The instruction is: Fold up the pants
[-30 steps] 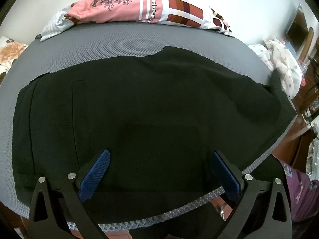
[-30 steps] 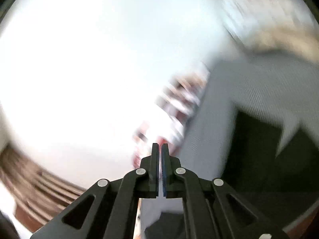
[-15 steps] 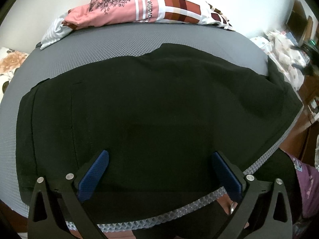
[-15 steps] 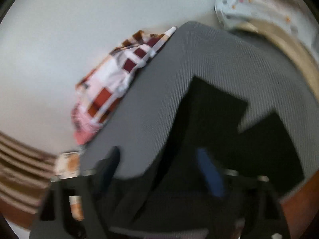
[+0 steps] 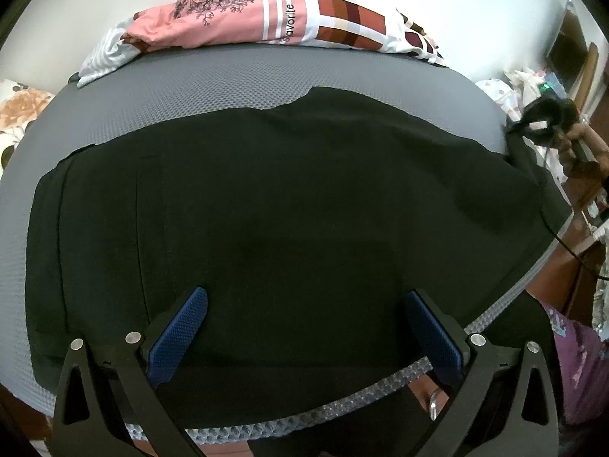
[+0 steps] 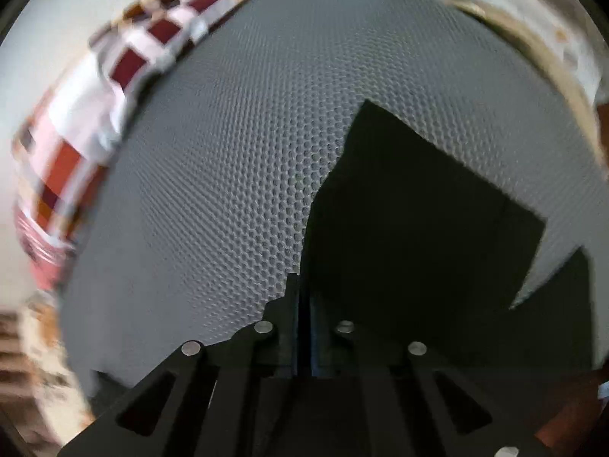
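1. Black pants spread flat across the grey mesh mattress, waistband toward its left edge, legs toward the right edge: likely laid out for a first fold.
2. Left claw spread wide, empty, hovering over the near edge of the pants.
3. Right claw pressed together at the far edge of a pant leg near the hems; probably pinching cloth for lifting, though black on black hides any fabric between the pads.
4. Patterned bedding heaped along the far edge.
5. Right wrist view blurred at its borders; pant hems cut off in left view.
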Motion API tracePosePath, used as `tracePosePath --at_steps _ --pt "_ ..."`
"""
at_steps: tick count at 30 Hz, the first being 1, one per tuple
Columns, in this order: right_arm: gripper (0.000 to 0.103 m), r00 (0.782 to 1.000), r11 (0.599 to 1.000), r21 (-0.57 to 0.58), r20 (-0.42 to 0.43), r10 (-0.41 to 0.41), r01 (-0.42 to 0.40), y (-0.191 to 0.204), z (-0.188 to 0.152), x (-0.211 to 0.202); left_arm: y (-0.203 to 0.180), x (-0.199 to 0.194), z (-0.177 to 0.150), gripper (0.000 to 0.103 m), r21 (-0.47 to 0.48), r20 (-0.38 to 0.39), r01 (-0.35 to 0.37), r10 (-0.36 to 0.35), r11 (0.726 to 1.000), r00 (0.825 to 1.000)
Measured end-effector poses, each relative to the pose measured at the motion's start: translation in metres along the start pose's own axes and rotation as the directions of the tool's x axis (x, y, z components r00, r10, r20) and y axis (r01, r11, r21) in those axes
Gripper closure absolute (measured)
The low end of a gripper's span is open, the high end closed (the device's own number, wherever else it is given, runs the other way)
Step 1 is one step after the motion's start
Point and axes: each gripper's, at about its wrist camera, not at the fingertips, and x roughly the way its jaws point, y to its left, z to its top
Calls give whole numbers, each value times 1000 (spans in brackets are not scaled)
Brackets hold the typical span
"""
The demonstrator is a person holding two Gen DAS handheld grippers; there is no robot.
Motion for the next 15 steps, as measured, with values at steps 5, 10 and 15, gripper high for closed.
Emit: tracePosePath --at_steps 5,10,15 --pt "98 883 871 149 118 454 -468 -48 -11 -57 -1 1 1 0 -2 -1 -4 4 1000 1000" --pt "98 621 653 20 329 711 -757 -94 -57 -158 -1 1 2 0 -15 -1 -5 5 1000 1000" --pt "98 784 794 129 314 536 -594 -192 -128 -139 -4 2 0 0 15 2 -27 27 1000 1000"
